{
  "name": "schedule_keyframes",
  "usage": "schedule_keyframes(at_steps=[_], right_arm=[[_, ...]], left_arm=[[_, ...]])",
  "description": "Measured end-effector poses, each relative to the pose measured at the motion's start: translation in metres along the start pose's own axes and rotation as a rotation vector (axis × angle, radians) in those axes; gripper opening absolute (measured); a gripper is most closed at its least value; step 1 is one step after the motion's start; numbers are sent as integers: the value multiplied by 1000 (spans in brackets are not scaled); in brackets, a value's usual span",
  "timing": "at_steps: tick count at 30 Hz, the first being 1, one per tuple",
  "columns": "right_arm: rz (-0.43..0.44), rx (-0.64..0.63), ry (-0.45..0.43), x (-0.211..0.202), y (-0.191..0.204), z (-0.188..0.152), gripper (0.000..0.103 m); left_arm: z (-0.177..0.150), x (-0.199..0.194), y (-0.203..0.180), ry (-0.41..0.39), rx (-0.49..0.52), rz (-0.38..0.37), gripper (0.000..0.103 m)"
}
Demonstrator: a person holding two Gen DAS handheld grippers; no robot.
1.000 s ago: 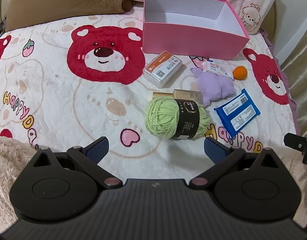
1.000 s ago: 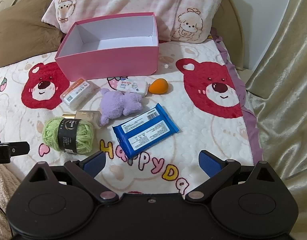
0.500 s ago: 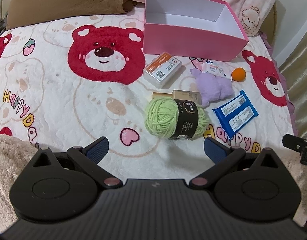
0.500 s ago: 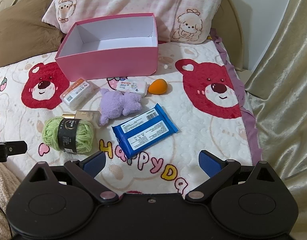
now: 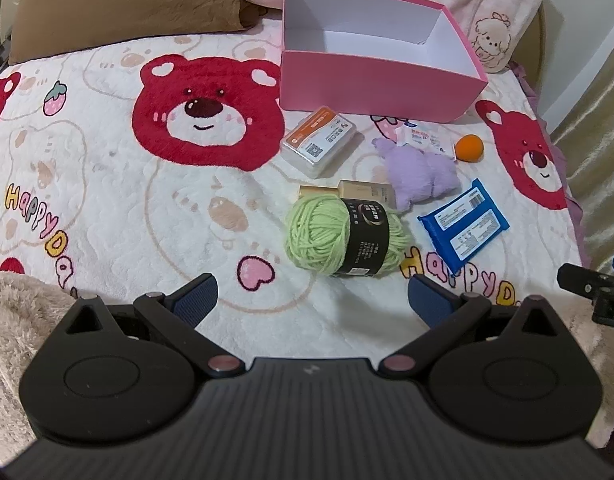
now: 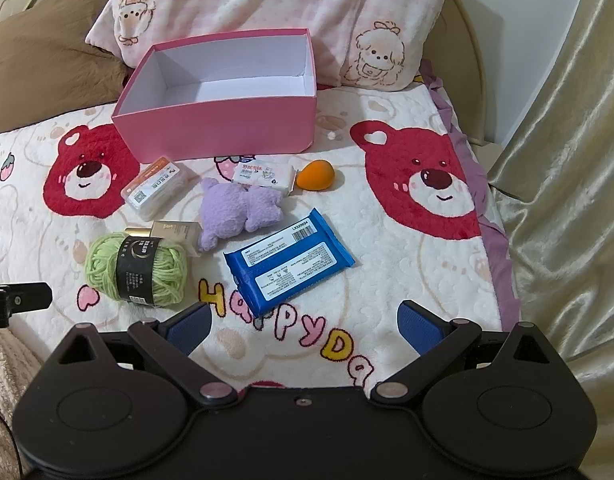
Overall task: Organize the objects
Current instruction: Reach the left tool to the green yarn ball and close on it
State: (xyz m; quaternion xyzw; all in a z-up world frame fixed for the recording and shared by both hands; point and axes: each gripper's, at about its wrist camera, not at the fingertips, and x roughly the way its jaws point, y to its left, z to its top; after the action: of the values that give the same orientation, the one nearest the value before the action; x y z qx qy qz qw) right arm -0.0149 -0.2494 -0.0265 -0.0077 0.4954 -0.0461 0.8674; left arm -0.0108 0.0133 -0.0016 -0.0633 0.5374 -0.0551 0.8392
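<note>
An empty pink box (image 5: pixel 381 86) (image 6: pixel 223 128) stands at the back of the bed. In front of it lie a clear case with an orange label (image 5: pixel 318 141) (image 6: pixel 155 186), a white tissue pack (image 6: pixel 263 173), an orange sponge egg (image 5: pixel 469 149) (image 6: pixel 315 175), a purple plush (image 5: pixel 421 174) (image 6: pixel 239 212), a beige small box (image 5: pixel 367 191), a green yarn ball (image 5: pixel 345 236) (image 6: pixel 137 268) and a blue wipes pack (image 5: pixel 463 230) (image 6: pixel 289 262). My left gripper (image 5: pixel 311 300) is open just short of the yarn. My right gripper (image 6: pixel 305 326) is open just short of the blue pack.
The bed carries a white blanket with red bears (image 5: pixel 207 116). A brown pillow (image 5: pixel 119 4) and a pink pillow (image 6: pixel 267 8) lie behind the box. A gold curtain (image 6: pixel 563 200) hangs at the bed's right edge. A beige fuzzy blanket (image 5: pixel 15 312) lies near left.
Both grippers have drifted slightly; the objects sit a little lower and left in the views. Nothing has been picked up or moved.
</note>
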Motion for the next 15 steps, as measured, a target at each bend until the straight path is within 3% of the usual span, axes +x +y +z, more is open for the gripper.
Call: schedule_keyframes(at_steps=[7, 15], right_arm=[[15, -8, -17, -5, 2, 1, 101], [232, -36, -246, -24, 8, 0, 101]], left_arm=[[8, -6, 0, 1, 26, -37, 103], [43, -12, 6, -70, 97, -34, 102]])
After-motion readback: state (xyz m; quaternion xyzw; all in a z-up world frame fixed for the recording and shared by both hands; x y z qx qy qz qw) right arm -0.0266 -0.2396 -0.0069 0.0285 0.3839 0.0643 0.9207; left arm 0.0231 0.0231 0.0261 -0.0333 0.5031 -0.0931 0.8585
